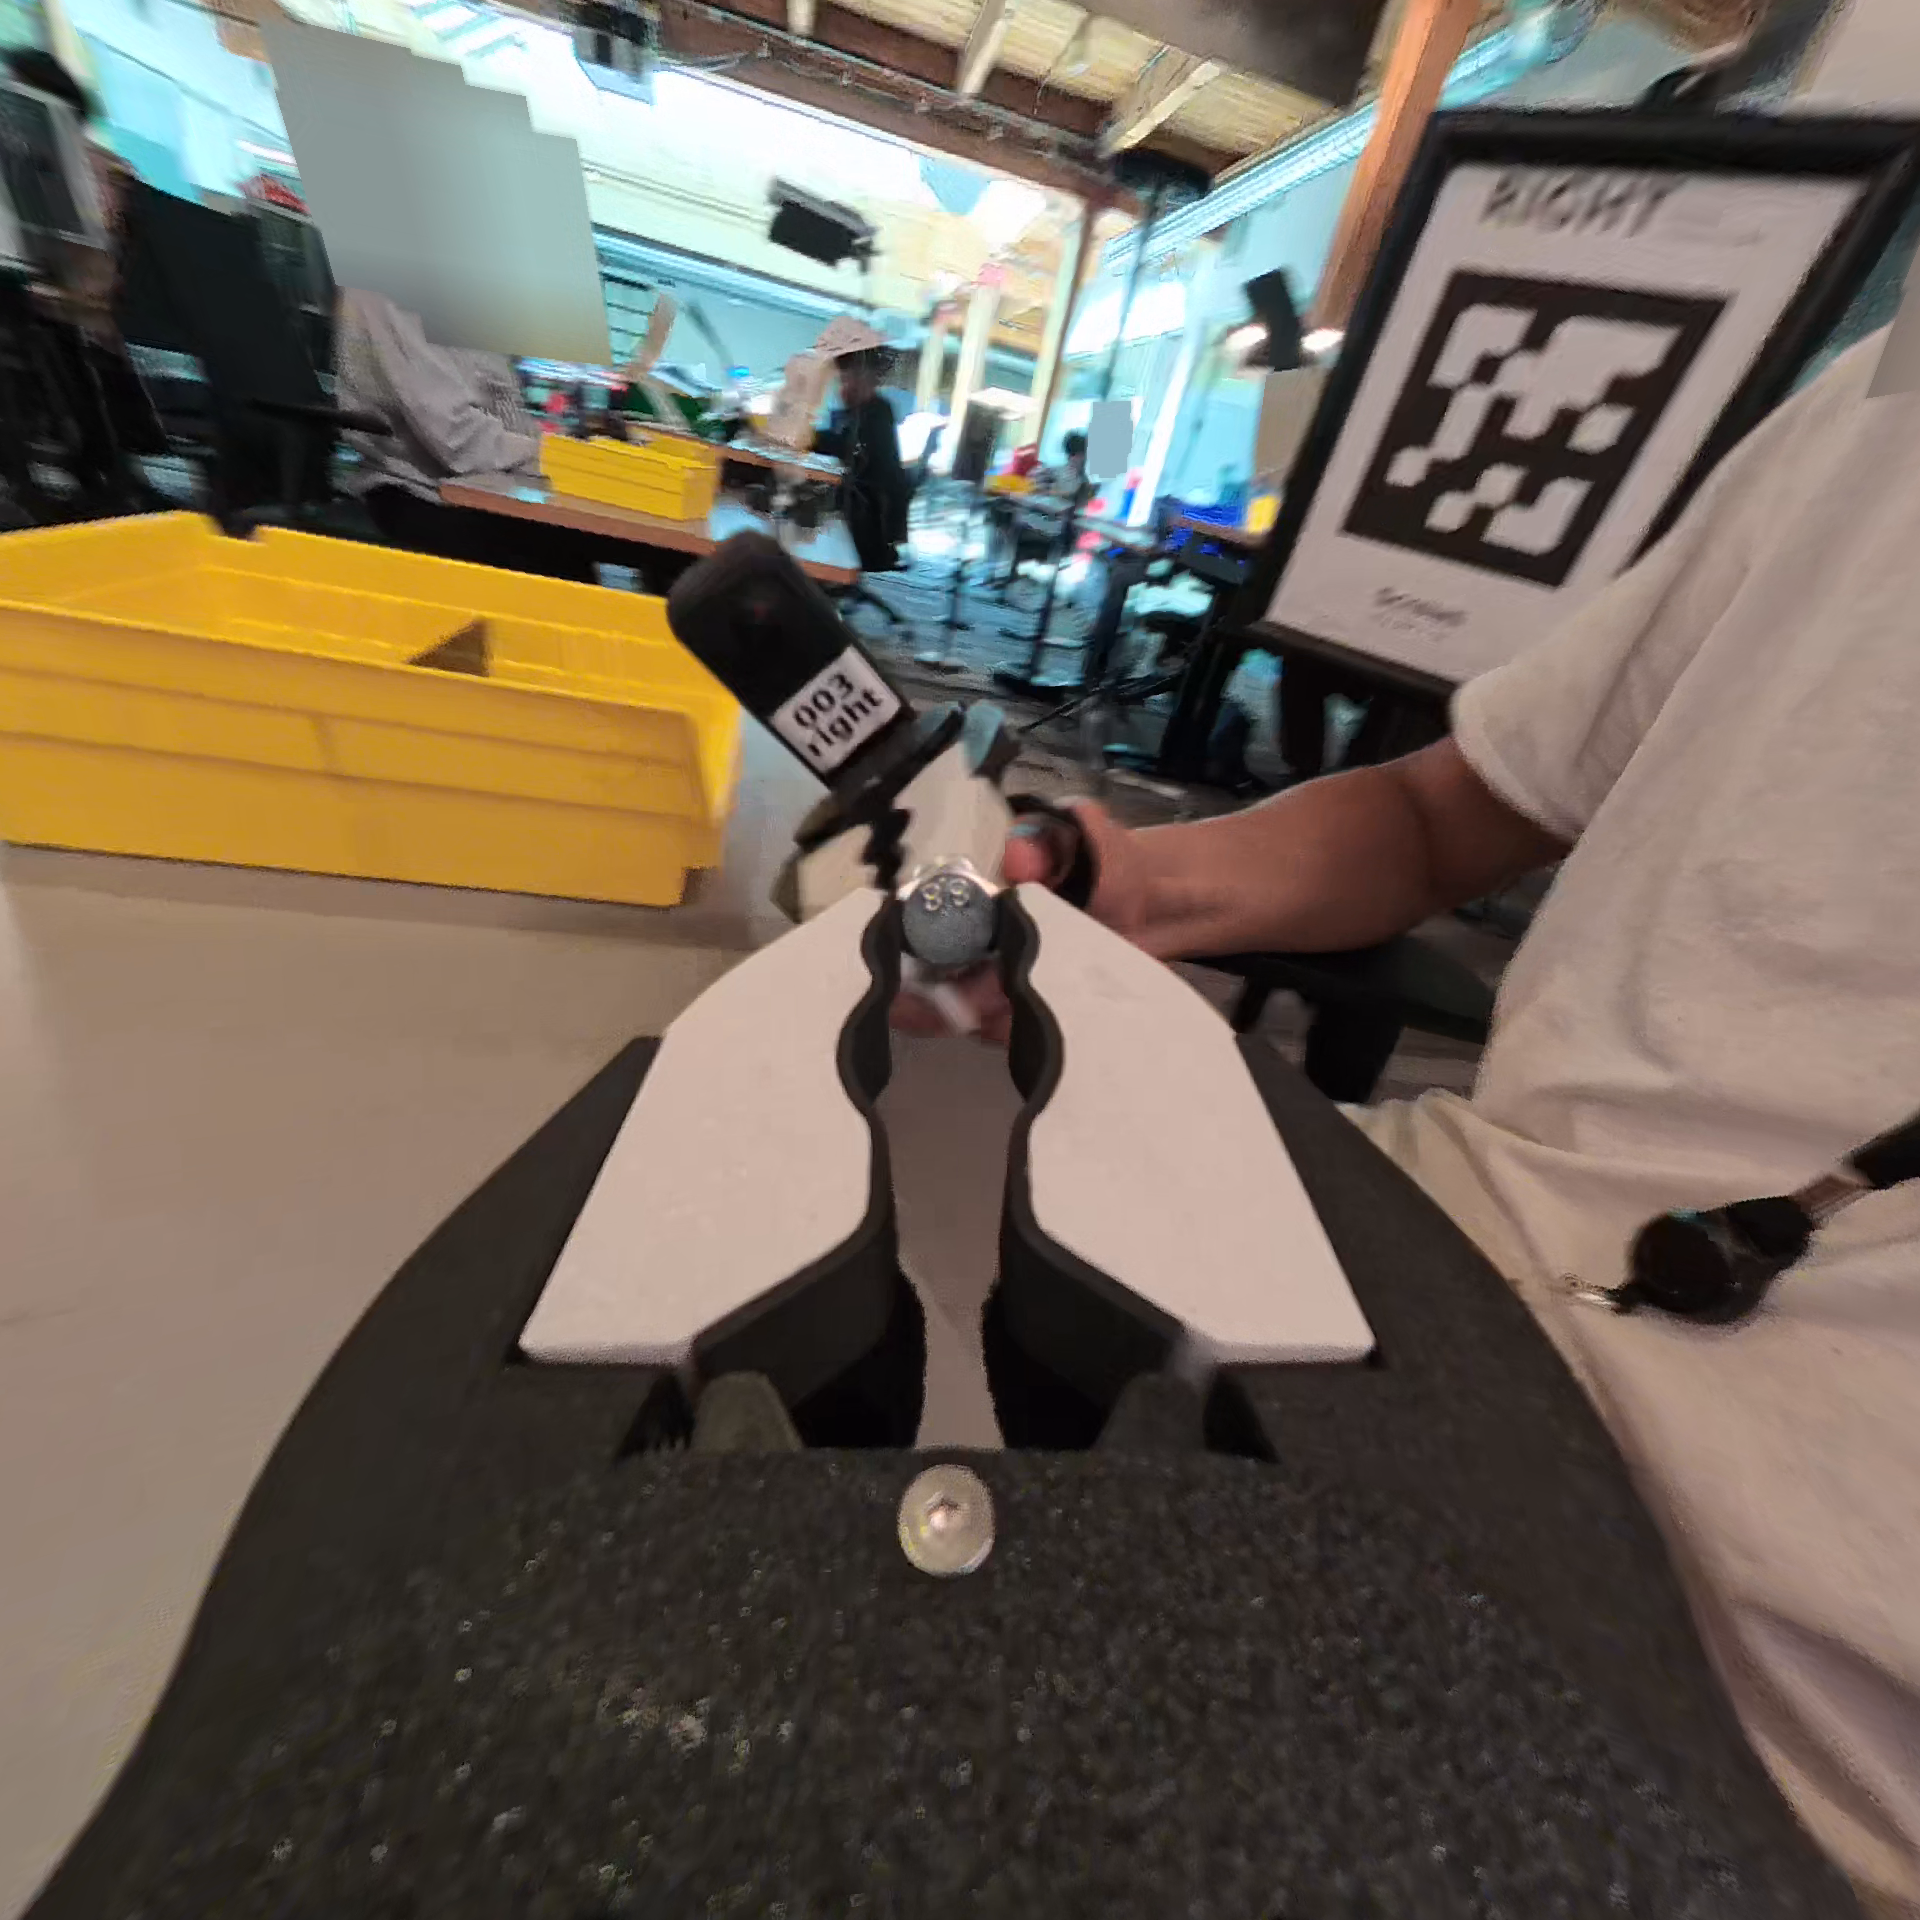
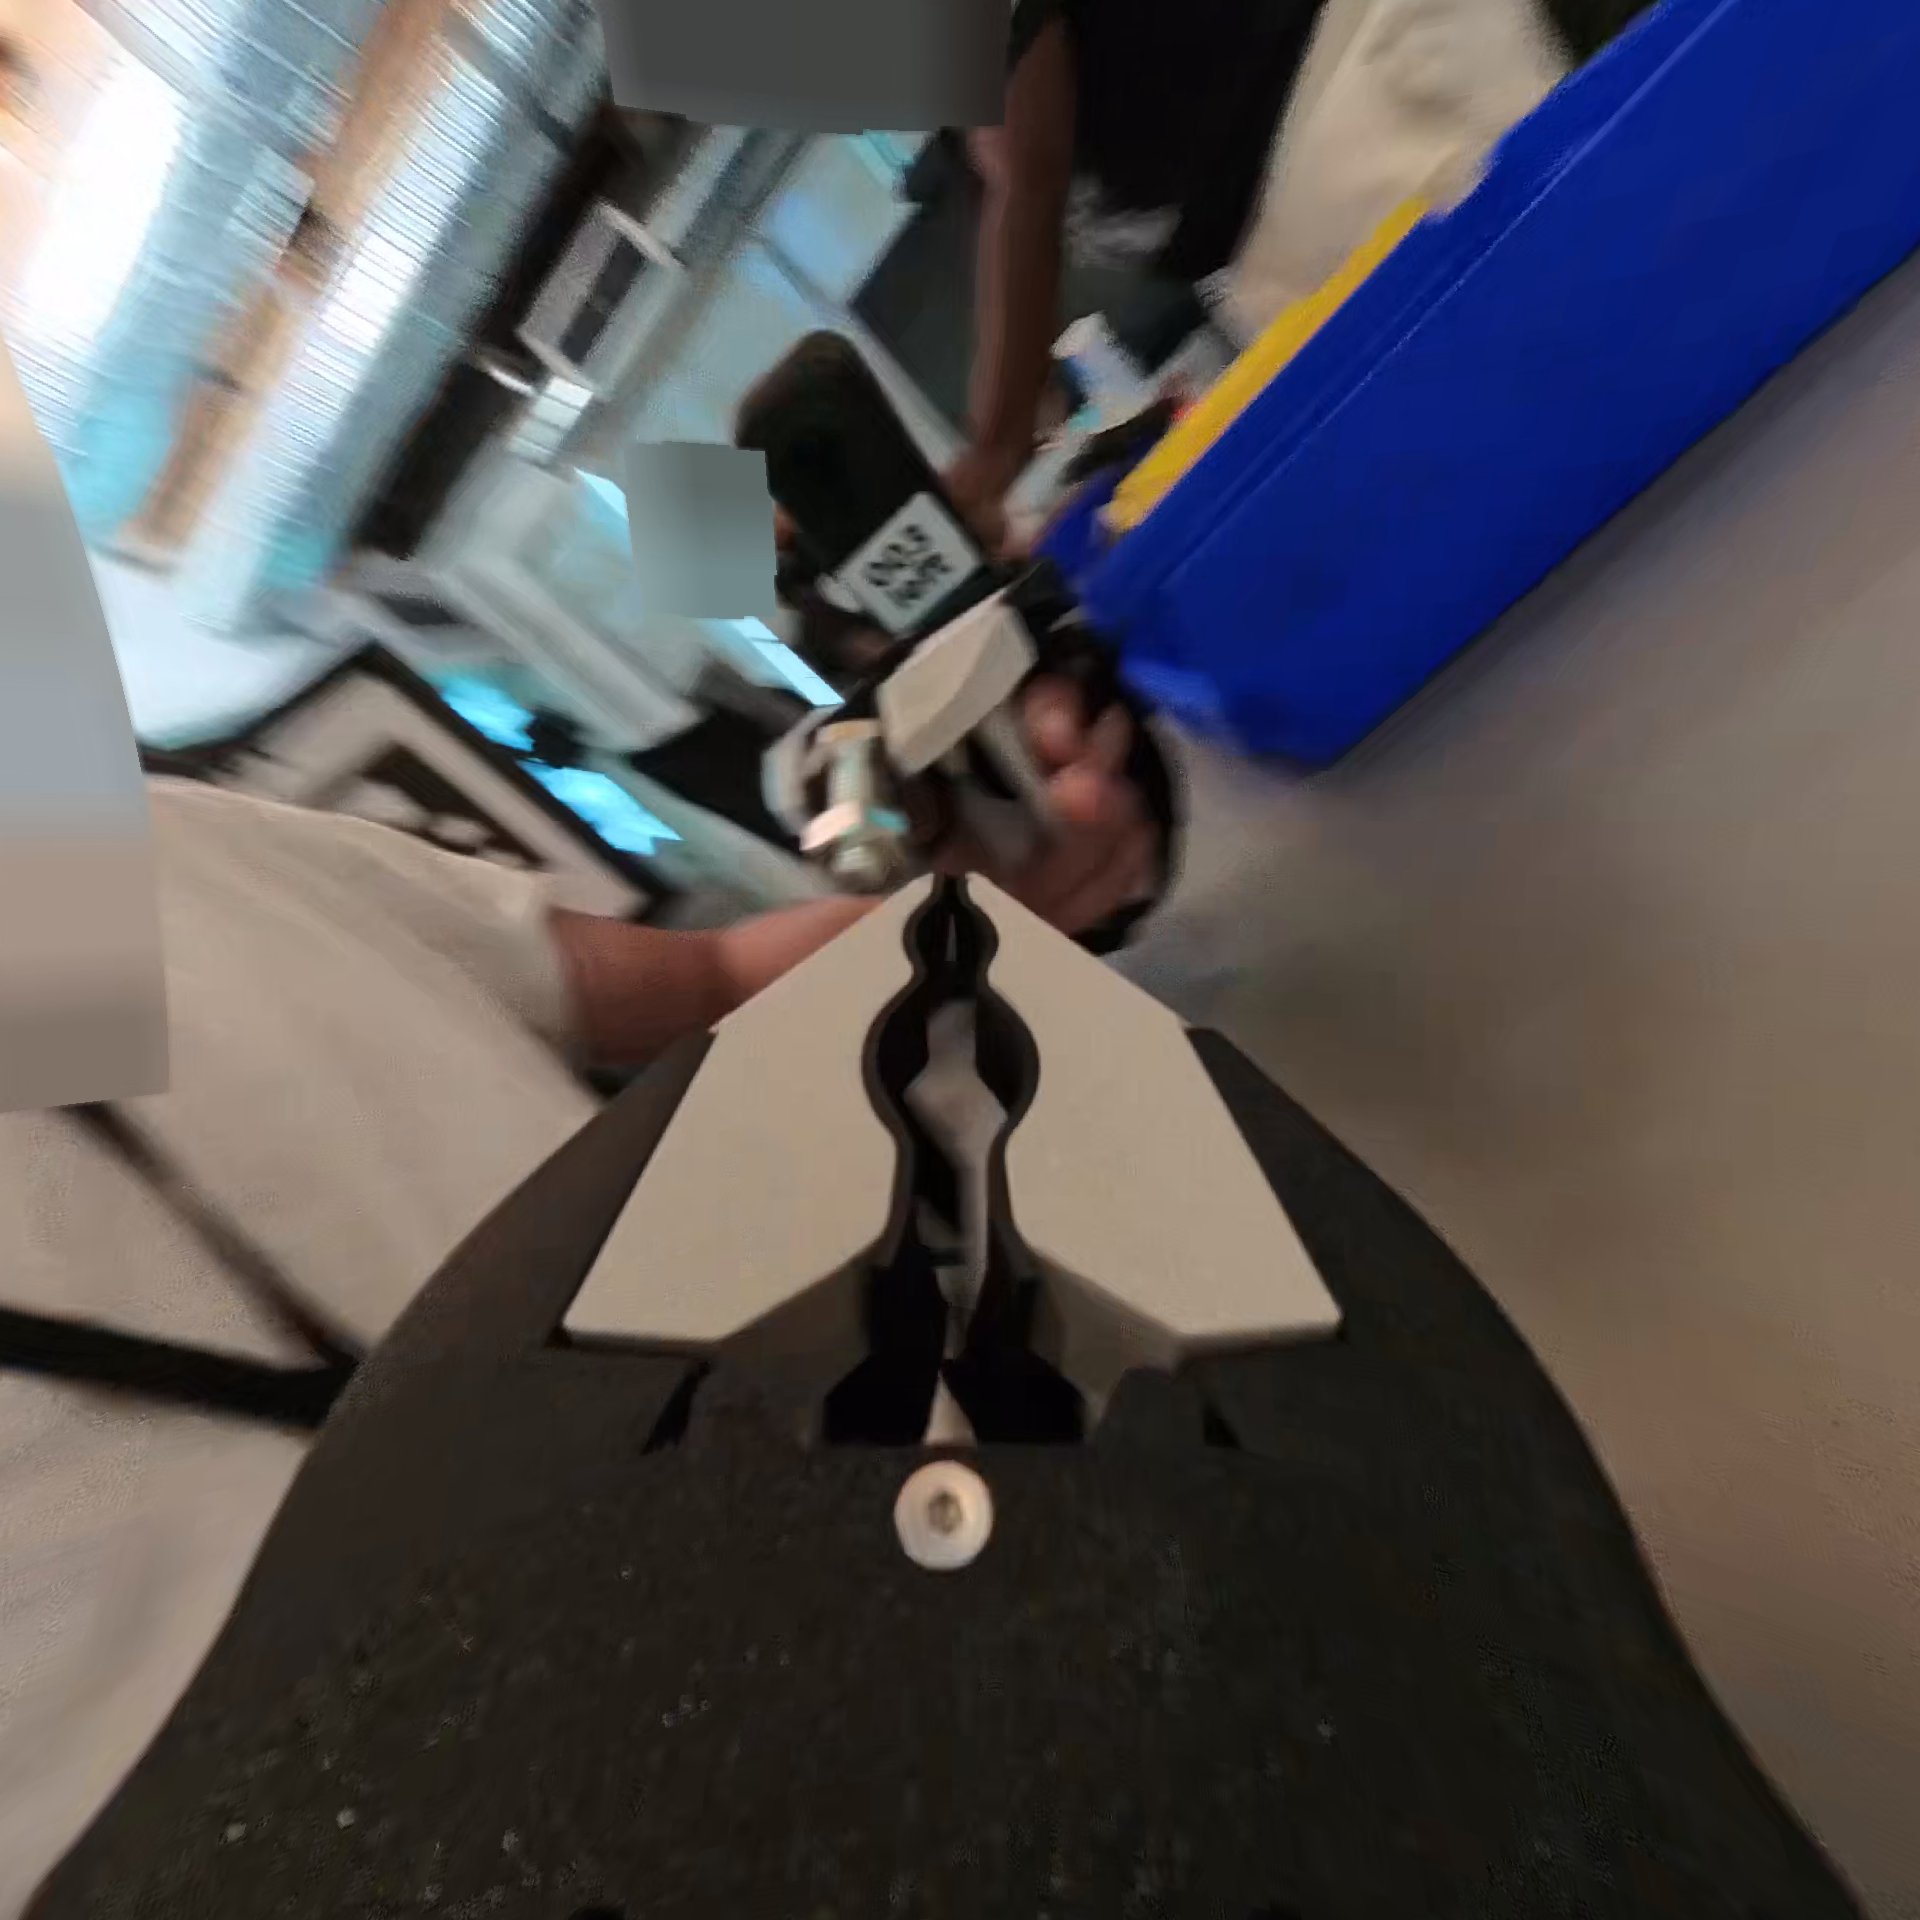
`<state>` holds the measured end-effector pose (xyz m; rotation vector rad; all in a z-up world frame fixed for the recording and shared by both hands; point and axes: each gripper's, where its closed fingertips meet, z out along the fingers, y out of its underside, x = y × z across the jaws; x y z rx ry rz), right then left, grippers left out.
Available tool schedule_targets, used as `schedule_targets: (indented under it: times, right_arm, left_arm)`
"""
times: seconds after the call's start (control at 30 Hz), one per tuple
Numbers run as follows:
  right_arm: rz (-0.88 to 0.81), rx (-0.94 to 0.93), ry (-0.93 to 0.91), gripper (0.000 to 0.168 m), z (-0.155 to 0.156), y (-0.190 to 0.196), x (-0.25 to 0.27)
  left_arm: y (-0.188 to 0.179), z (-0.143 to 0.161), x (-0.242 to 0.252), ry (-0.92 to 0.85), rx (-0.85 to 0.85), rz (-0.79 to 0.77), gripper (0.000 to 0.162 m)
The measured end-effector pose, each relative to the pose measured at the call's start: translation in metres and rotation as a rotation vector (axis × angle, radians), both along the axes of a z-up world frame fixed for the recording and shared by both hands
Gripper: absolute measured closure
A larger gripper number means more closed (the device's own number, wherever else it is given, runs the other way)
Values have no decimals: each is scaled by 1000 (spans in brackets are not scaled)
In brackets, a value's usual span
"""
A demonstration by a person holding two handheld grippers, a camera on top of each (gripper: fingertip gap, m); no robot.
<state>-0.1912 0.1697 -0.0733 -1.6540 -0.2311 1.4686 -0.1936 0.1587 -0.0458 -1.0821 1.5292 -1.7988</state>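
Silver metal is pinched at the tips of the left claw (image 1: 948, 925): a bolt (image 1: 943, 920) is clamped between the two white fingers, its threaded end seen head-on in the left wrist view. In the right wrist view the same bolt (image 2: 857, 821) is seen from the side, projecting out of the left claw (image 2: 831, 774) with a nut or washer on its shank. Just beyond the bolt, the right claw (image 1: 821, 873) is held by a hand (image 1: 1049, 852), tilted, with a black camera on top. The right claw (image 2: 948, 899) is pressed together at its tips, with nothing seen between them, and is pointed at the bolt from just beside it, apart from it. A yellow bin (image 1: 343, 707) is set on the grey tabletop (image 1: 260, 1091) to the left of the left claw. A blue bin (image 2: 1455, 468) is seen to the right of the right claw.
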Motion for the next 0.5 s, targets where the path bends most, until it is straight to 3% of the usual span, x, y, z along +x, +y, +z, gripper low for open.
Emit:
schedule_targets:
  times: [0.1, 0.2, 0.23, 0.3, 0.43, 0.5]
  right_arm:
    - [-165, 190, -265, 168, -1, 6, 19]
    - [-221, 183, -512, 168, -30, 12, 31]
    - [-207, 162, -475, 168, -30, 10, 29]
    - [-131, 81, -325, 147, -26, 6, 19]
    - [226, -84, 108, 115, 0, -19, -15]
    - [336, -167, 363, 115, 23, -20, -19]
  left_arm:
    - [-9, -6, 7, 40, 21, -10, 144]
    - [-9, -1, 5, 7, 18, -12, 144]
    - [-7, 0, 4, -1, 19, -1, 144]
    - [-3, 0, 2, -14, 62, 34, 144]
    - [6, 5, -5, -60, 111, 112, 145]
    - [9, 5, -11, -72, 144, 146, 144]
